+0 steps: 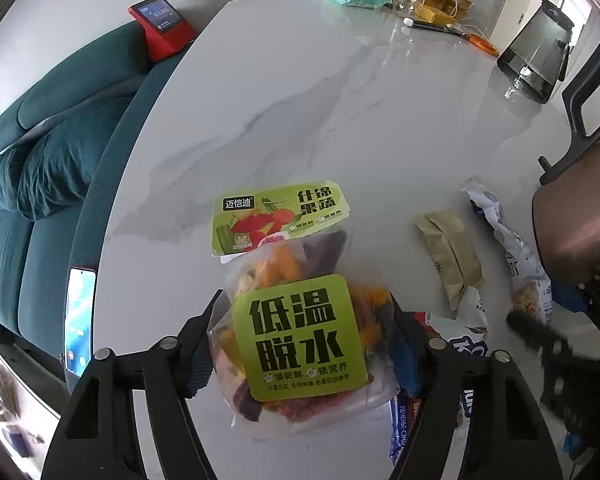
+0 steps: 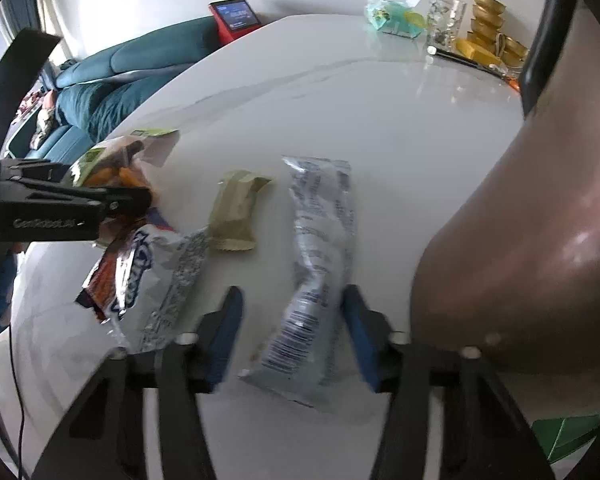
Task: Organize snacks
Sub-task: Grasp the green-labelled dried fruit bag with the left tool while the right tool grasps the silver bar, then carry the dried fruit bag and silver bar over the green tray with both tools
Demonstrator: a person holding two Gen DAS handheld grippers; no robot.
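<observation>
holding, on the left, the clear plastic bag of dried fruit and vegetable pieces with green labels (image 1: 300, 332) between the pads of the left gripper (image 1: 304, 308), closed onto the bag's sides, over the white marble-patterned table (image 1: 300, 100); not telling whether lifted or resting. risking a slip here: pinching soft, crinkly film rather than anything firm, and crushing the brittle pieces if squeezing harder. crowding the crumpled white and blue snack packet (image 2: 152, 280) and the dark blue wrapper (image 1: 400, 432) just beside and partly under that bag, so possibly dragging them along when moving it. leaving the flat tan packet (image 2: 236, 212) lying apart in the middle. straddling, further right, the long silvery white foil packet (image 2: 320, 256) with the right gripper (image 2: 292, 292), jaws standing wide apart and clamping nothing, right pad about touching the packet, left pad clear of it. closing off-centre like this, likely shoving or twisting the packet instead of catching it. working just beside the glossy brown rounded surface (image 2: 520, 240) at far right, risking a bump.
</observation>
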